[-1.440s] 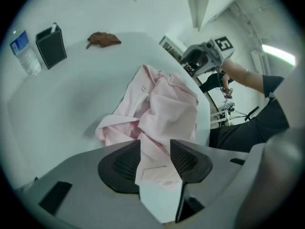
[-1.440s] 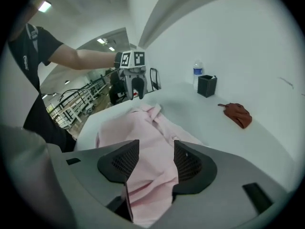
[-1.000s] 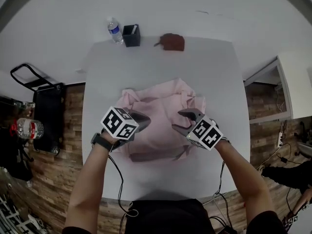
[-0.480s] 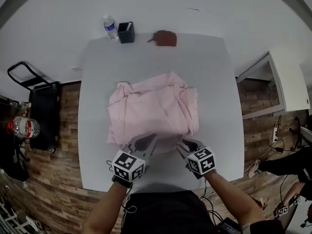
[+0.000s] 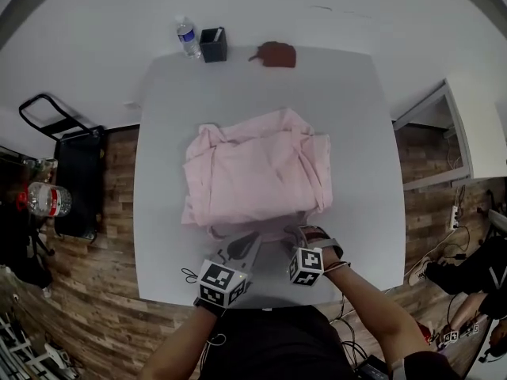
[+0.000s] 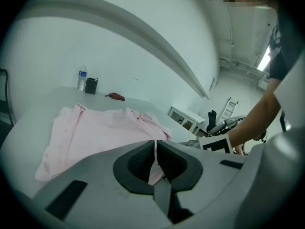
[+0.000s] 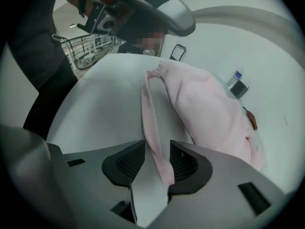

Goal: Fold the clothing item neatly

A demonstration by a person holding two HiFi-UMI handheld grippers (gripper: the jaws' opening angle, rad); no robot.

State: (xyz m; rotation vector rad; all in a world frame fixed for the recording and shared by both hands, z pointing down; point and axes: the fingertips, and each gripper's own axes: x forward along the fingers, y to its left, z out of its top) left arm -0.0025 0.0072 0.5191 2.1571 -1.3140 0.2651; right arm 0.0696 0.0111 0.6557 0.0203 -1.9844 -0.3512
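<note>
A pink garment [image 5: 257,172] lies spread on the white table [image 5: 356,117], its near hem bunched toward me. At the near edge, my left gripper [image 5: 242,248] is shut on a thin fold of that hem; in the left gripper view the pads [image 6: 143,159] pinch the cloth. My right gripper [image 5: 299,232] points steeply down just right of it. A narrow pink strip [image 7: 151,123] runs between its fingers [image 7: 183,163], with a gap still showing on the left side. Those jaws have just narrowed a lot, then eased slightly apart, and they stand open around the strip.
At the table's far edge stand a water bottle [image 5: 187,38], a black cup [image 5: 213,44] and a brown object [image 5: 275,55]. A black cart [image 5: 75,180] stands on the wood floor to the left. A white cabinet [image 5: 467,133] is to the right.
Both grippers have come back from over the garment's middle to the table's near edge. The garment now lies flatter and more spread out, with its near hem drawn toward me.
</note>
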